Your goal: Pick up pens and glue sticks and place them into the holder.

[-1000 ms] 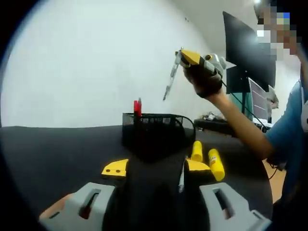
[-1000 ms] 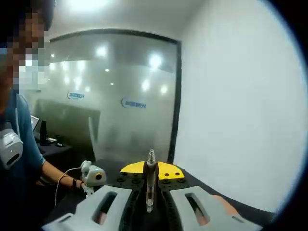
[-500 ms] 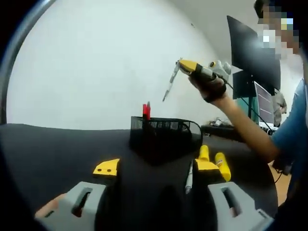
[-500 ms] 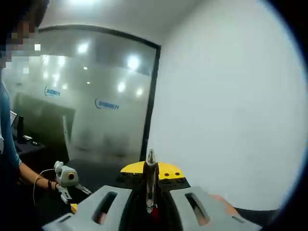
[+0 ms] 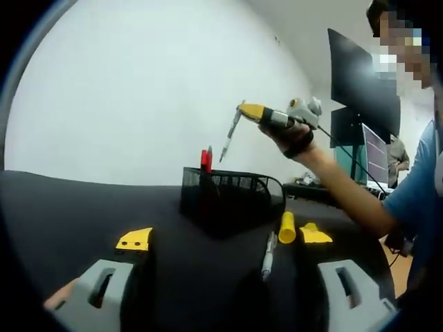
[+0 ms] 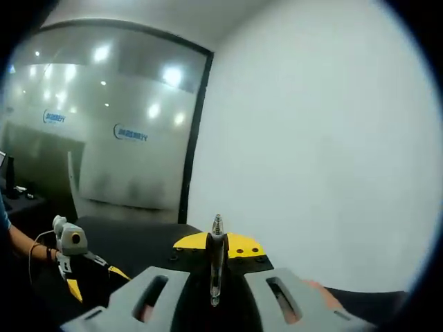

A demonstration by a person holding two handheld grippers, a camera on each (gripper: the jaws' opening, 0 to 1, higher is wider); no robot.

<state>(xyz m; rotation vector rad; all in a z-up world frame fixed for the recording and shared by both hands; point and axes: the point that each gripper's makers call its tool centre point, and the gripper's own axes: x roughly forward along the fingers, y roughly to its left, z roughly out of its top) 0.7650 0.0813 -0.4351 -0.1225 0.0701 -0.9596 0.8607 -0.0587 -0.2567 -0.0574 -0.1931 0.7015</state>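
Right gripper (image 5: 239, 109) clenched on a silver pen (image 5: 228, 140), poised above the black mesh holder (image 5: 232, 197) at 12 o'clock; left gripper (image 5: 221, 238) released. Could miss the rim if dropped tilted, landing on the worktop (image 5: 76, 207) beside the glue stick (image 5: 286, 227) and second pen (image 5: 268, 253).

Two small blue logos (image 6: 131, 133) sit on the frosted glass wall (image 6: 104, 124) at about ten o'clock in the right gripper view, but their lettering is too blurred to read. No other text is legible.
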